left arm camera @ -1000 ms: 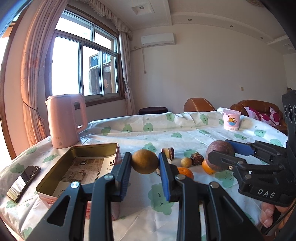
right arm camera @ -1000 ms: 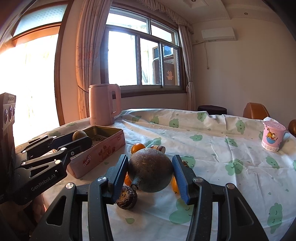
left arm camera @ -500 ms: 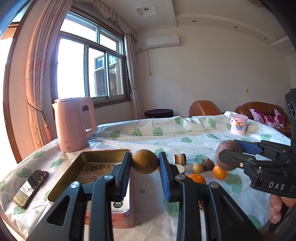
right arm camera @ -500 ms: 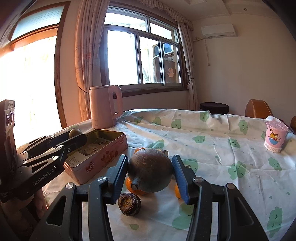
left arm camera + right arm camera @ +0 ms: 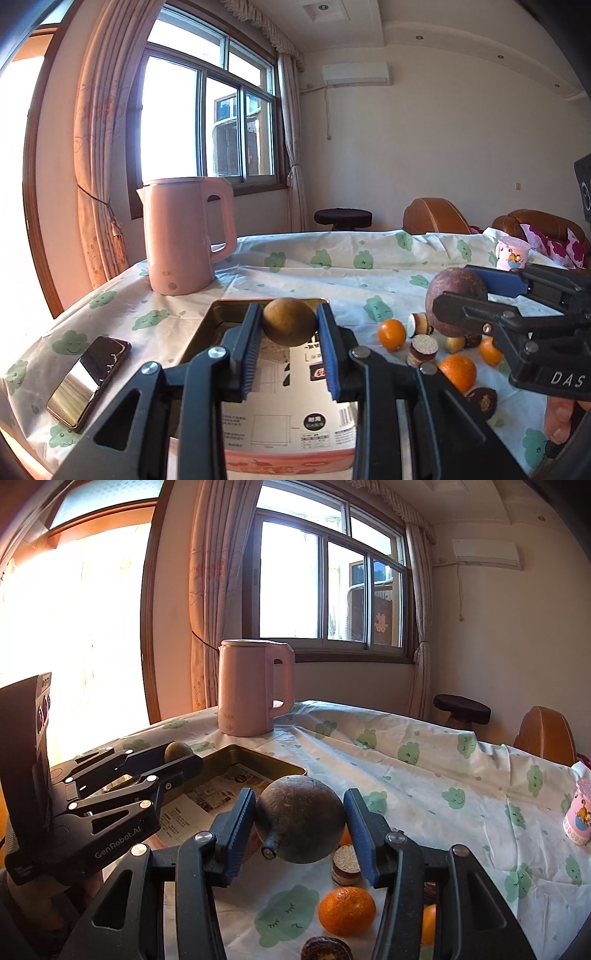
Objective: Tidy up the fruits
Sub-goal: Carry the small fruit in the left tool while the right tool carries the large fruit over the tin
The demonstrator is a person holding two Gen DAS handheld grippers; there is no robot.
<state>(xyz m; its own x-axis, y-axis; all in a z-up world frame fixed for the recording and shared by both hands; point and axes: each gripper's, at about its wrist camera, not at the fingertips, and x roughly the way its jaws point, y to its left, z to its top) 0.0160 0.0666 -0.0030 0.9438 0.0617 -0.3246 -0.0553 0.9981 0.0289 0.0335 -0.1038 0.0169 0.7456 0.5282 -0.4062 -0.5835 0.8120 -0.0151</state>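
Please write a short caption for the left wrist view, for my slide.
Left gripper holds a round brown fruit above the open tin box, beside a pink kettle.

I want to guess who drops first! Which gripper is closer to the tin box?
Left. The left gripper holds the small brown fruit right above the tin box. The right gripper holds the big dark fruit beside it, over the tablecloth.

Shiny metal tin [image 5: 207, 325] paper-lined, glossy phone [image 5: 88, 380], matt, seemingly plastic kettle [image 5: 181, 236], cloth tablecloth [image 5: 332, 266]
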